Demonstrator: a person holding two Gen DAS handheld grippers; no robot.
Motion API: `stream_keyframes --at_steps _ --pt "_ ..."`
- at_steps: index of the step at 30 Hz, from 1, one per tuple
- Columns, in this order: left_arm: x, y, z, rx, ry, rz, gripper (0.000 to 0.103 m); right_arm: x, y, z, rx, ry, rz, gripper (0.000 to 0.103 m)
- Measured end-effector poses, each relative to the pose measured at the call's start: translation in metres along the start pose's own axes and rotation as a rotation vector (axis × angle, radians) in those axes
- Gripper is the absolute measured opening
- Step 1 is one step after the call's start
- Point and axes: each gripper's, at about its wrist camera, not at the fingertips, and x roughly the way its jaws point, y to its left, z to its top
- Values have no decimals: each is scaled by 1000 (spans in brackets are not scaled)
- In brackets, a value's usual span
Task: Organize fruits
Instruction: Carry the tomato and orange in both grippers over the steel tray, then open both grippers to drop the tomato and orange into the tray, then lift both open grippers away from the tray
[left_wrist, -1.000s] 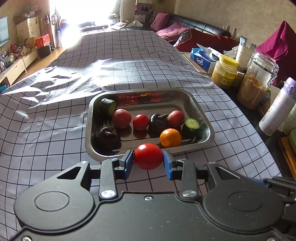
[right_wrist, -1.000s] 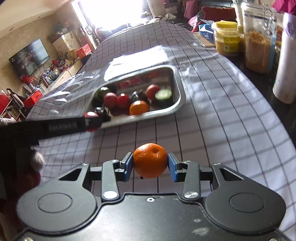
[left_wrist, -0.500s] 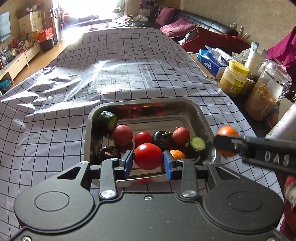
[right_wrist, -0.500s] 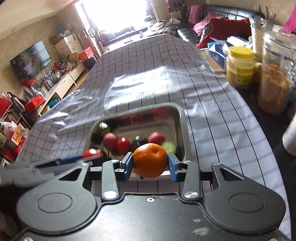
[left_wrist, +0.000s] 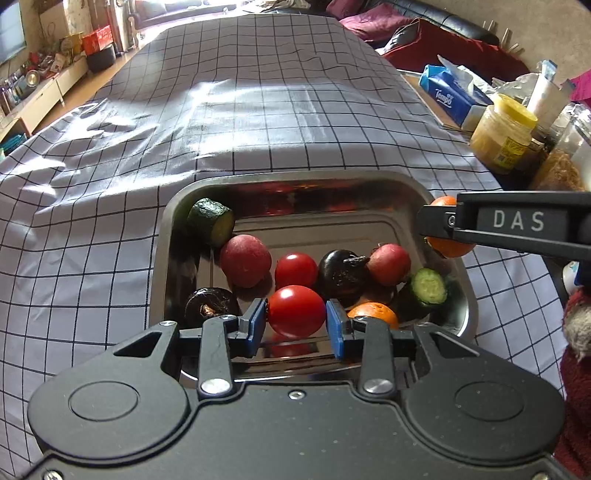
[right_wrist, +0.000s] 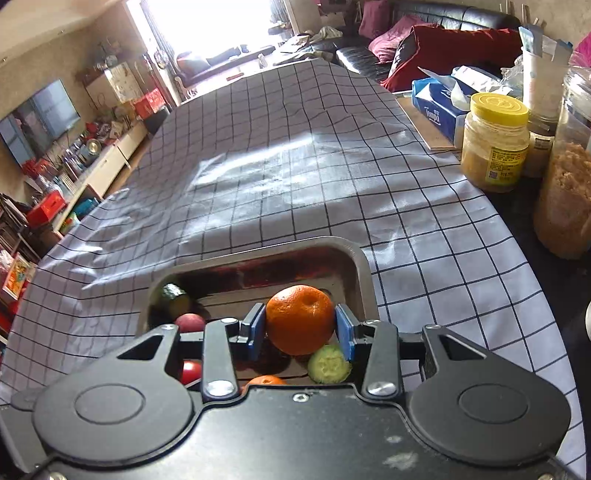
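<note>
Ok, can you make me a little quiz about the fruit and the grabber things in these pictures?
1. True or false: the left gripper grips a tomato.
2. What does the right gripper hold? A) cucumber B) orange C) jar
3. Fill in: both grippers hang over the metal ____.

Key:
1. True.
2. B, the orange.
3. Tray.
</note>
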Motion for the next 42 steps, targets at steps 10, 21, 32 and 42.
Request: stream_keyframes --at_steps 10,21,32,42 --pt "5 -1 4 -2 -19 43 44 14 -1 4 -14 -18 -54 42" --pt "4 1 4 -7 -49 47 46 15 1 5 -45 -49 -48 45" --pt "-13 9 -1 -31 -104 50 49 3 3 1 -56 -98 -37 45" --pt "-46 15 -21 -69 -199 110 49 -40 18 -21 -104 -180 -80 45"
